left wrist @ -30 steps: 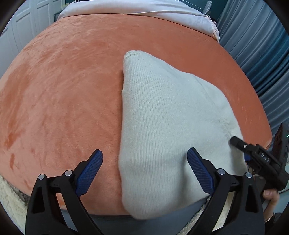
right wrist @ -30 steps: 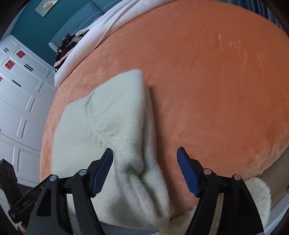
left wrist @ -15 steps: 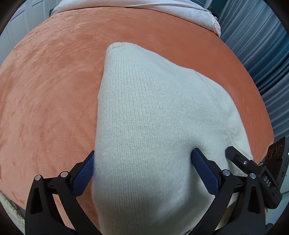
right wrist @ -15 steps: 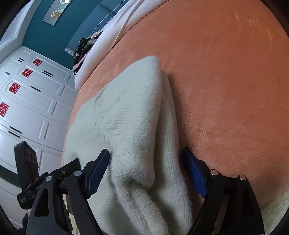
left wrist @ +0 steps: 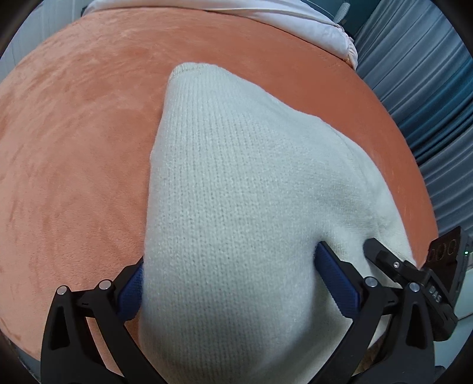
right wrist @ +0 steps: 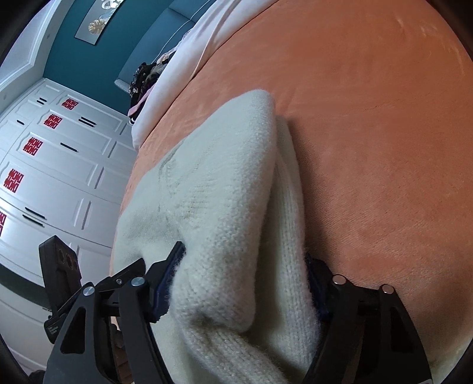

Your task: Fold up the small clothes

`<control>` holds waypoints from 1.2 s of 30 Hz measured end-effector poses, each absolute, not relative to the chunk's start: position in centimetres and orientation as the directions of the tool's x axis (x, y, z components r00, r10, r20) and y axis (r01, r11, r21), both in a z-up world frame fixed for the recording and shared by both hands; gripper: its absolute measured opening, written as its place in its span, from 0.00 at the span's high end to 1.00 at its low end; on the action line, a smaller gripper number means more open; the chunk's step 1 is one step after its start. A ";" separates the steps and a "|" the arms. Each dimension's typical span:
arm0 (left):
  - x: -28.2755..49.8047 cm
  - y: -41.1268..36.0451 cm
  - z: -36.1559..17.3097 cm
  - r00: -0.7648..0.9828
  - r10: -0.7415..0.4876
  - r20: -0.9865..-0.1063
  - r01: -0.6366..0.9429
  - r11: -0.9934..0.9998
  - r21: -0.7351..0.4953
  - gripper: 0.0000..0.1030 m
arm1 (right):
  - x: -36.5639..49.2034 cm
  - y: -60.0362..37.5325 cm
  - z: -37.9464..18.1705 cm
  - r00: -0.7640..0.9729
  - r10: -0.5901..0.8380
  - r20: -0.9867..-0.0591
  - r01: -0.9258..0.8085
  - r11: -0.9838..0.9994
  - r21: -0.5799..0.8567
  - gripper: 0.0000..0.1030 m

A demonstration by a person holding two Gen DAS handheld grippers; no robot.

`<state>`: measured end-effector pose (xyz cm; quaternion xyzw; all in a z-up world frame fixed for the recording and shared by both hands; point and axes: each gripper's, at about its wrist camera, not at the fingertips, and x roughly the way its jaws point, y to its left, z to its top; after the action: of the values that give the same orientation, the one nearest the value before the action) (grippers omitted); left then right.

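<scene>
**Both grippers straddle the near end of a cream knit, ready to take hold**

A cream knitted garment (left wrist: 236, 189) lies on an orange plush bed cover (left wrist: 74, 141), already doubled over on itself: in the right wrist view a thick upper layer sits on a ribbed lower layer, with the fold edge running away from the camera. The near end of the garment hangs toward the edge of the bed, which is where both tools meet it.

The left gripper (left wrist: 233, 280) has its jaws set wide apart, one blue pad on each side of the knit's left portion. The fabric bulges up between the pads, so the tool appears pushed in over the cloth rather than clamped on it. The right gripper (right wrist: 236, 283) stands in the same way on the garment's right portion, its pads spread with the stacked layers filling the gap; the wool touches both pads, but the jaws look wide and not squeezed home.

This side-by-side placement makes sense for a fold: taking the near end at two spaced points would let the person lift it evenly and carry it toward the far end without the soft knit sagging in the middle. Biting through both layers should keep the existing fold from sliding open.

Beyond the cover lie white bedding (left wrist: 266, 17), grey-blue curtains (left wrist: 428, 88) and white wardrobe doors (right wrist: 53, 165).
</scene>
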<state>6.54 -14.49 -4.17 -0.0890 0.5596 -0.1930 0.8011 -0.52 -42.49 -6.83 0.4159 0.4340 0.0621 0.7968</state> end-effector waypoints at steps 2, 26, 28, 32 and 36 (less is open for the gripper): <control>6.5 -14.4 -3.7 0.280 -0.416 -0.865 0.211 0.906 -0.368 0.12 | -0.9 -42.8 -6.5 0.627 0.469 -0.623 0.290 0.602 0.744 0.61; 3.2 -1.6 24.9 0.550 -0.694 -0.465 0.509 0.720 -0.472 0.47 | -3.9 -31.6 23.7 0.883 0.400 -0.243 -0.161 0.747 0.645 0.66; 4.7 -0.2 25.0 0.588 -0.654 -0.477 0.485 0.756 -0.439 0.45 | -1.2 -30.3 22.5 0.872 0.426 -0.241 -0.175 0.732 0.658 0.65; 9.9 2.4 16.5 0.579 -0.549 -0.603 0.356 0.835 -0.419 0.30 | 4.6 -28.6 13.4 0.810 0.419 -0.410 -0.068 0.762 0.644 0.47; 11.1 6.3 3.8 0.441 -0.361 -0.821 0.114 0.930 -0.348 0.41 | 5.6 -28.9 2.0 0.629 0.291 -0.721 0.266 0.791 0.551 0.53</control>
<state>11.08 6.27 3.84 -0.1215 0.5093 -0.1414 0.8401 5.58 -28.86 2.01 0.3233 0.4308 0.0075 0.8425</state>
